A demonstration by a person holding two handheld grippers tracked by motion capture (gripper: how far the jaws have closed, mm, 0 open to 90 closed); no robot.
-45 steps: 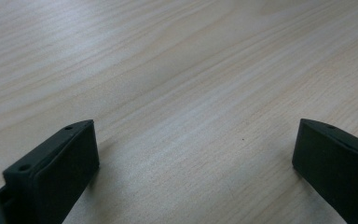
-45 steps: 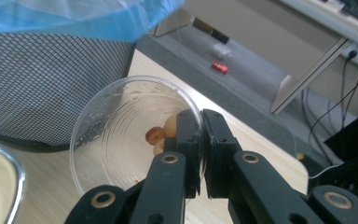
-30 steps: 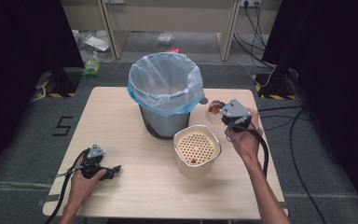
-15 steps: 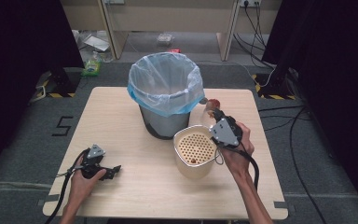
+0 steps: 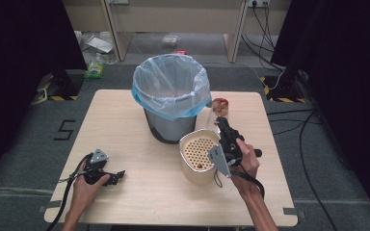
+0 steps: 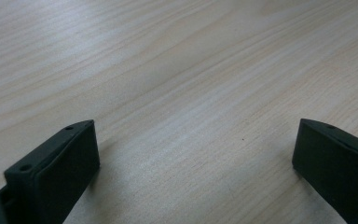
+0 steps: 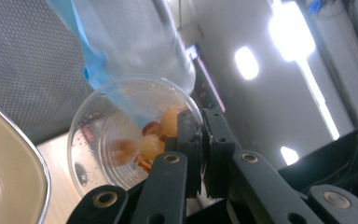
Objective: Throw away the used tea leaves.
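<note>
At the near left of the table point(image 5: 139, 110), the left gripper point(image 5: 119, 174) lies low on the wood in the person's hand, its jaws spread wide with bare tabletop between them, as the left gripper view shows. To the right, just past the table's middle, stands a cream strainer point(image 5: 198, 155) with a perforated insert; a few small bits lie in it, too small to name. The right gripper point(image 5: 220, 121) is held just beside the strainer's right rim, tilted and pointing far, and its grey plate covers part of that rim in the high view. Its jaws are pinched together on the rim of a clear cup point(image 7: 121, 140), which is tipped on its side, mouth toward the camera in the right gripper view. The cup holds several pale and reddish round pieces, blurred and hard to identify. In the high view the cup point(image 5: 220, 107) sits between strainer and bin, partly hidden by the gripper. Farther back at centre stands the bin point(image 5: 171, 103), lined with a clear and blue bag whose edge hangs in front of the cup.
</note>
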